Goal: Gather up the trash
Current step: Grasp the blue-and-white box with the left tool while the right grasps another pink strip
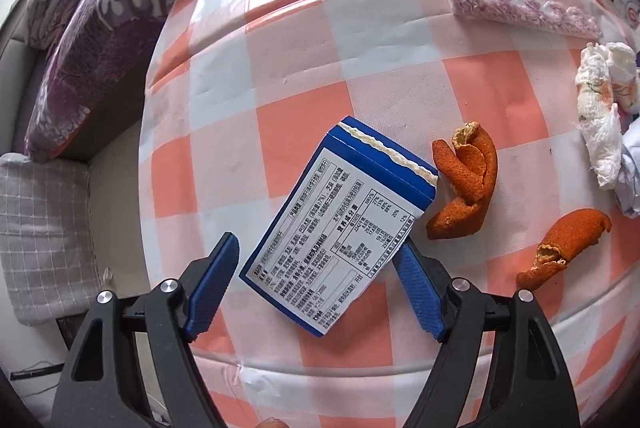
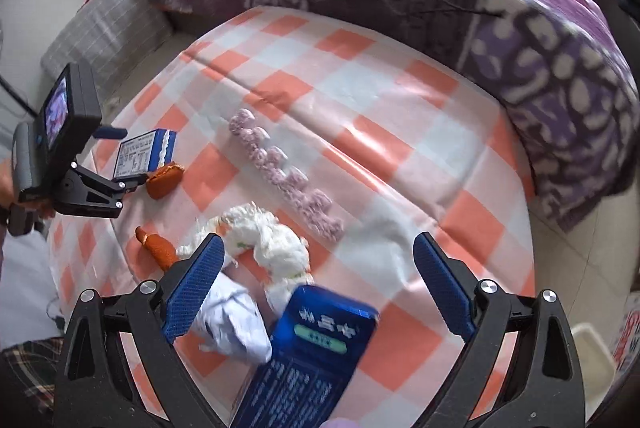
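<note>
The small blue-and-white cardboard box with a printed nutrition panel (image 1: 336, 228) lies tilted on the table under its orange-and-white checked plastic cloth (image 1: 280, 48), between the two blue-padded fingers of the left gripper (image 1: 318, 254). Its lower half sits in the gap. The right-hand pad (image 1: 420, 292) is touching or just beside the box's long edge, which of the two cannot be told; the left-hand pad (image 1: 212, 288) stands clear of it. The jaws are spread wide, and nothing is clamped. Just beside the box's torn end lies a curled piece of orange peel (image 1: 464, 184), touching its corner, and a second piece of orange peel (image 1: 564, 248) lies farther toward the table edge. A crumpled white tissue (image 1: 600, 116) and a strip of lilac fluffy cloth (image 1: 520, 8) lie well apart from the box.

The right gripper (image 2: 318, 256) also stands wide open. Between its fingers, low in the right wrist view, a dark blue carton with white lettering (image 2: 316, 348) lies blurred, touching neither pad. A wad of pale crumpled paper (image 2: 232, 320) lies against the left-hand pad (image 2: 192, 288), and the tissue sits just beyond it.
</note>
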Available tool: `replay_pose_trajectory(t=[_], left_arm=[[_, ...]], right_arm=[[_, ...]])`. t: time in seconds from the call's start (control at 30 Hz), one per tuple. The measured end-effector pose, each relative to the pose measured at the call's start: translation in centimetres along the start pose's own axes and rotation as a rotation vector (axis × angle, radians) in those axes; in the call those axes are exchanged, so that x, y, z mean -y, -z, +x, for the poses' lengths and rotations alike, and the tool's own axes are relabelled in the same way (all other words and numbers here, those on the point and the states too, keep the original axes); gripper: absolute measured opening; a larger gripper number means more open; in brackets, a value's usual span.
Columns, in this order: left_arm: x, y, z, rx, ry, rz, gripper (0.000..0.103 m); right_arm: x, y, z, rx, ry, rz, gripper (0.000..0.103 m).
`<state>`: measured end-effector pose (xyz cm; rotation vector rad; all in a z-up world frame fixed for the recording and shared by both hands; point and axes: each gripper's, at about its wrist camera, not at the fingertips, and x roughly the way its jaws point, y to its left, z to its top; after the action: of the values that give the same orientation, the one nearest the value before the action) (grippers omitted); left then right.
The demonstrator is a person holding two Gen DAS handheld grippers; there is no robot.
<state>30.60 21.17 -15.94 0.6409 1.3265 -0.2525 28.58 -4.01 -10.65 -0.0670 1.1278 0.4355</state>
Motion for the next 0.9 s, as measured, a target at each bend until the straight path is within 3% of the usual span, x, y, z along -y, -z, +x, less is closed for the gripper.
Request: replay_pose_trajectory(t=[0.07,0.17,0.27,0.37,0.4,0.43,0.57,0.63,0.77,0.9], left_arm=[[-1.0,0.1,0.3,0.01,0.059,-0.003,0.079],[-1.8,0.5,0.7,0.042,0.129,-0.025,0.079],[-2.5,1.2,0.9,0.08,0.197,-0.071,0.077],[-3.2,1.9,1.2,0.108,0.243,-0.115,0.075],[-3.2,2.0,1.2,0.116,0.249,-0.122,0.072],[-3.1,2.1,1.0,0.121,0.252,-0.126,0.067],[-2.0,2.3,0.3,0.117,0.2,-0.144,0.063],[-1.7,2.6,0.1,0.115,0.182,-0.188,0.062],[-1.1,4.2,-0.6,0.112,0.151,-0.322,0.061],[-1.4,5.3,-2.0,0.122,0.093,-0.425,0.059]], right_arm=[[-1.1,-2.0,1.9,-0.035,-0.031,-0.061,0.091],[-2.6,-3.9,4.9,-0.086,0.013,-0.157,0.089],[-3.8,-4.5,7.9,-0.165,0.031,-0.225,0.079],[-5.2,-4.5,8.8,-0.154,0.085,-0.306,0.079],[-5.4,-4.6,8.8,-0.145,0.09,-0.298,0.074],[-5.4,-4.6,8.7,-0.134,0.094,-0.285,0.07],[-4.9,-4.3,7.5,-0.09,0.083,-0.202,0.023],[-4.4,-3.7,7.2,-0.088,0.059,-0.129,0.022],[-4.9,-2.0,6.7,-0.051,0.099,-0.085,0.021],[-4.9,-1.4,4.6,0.007,0.105,-0.016,0.01]])
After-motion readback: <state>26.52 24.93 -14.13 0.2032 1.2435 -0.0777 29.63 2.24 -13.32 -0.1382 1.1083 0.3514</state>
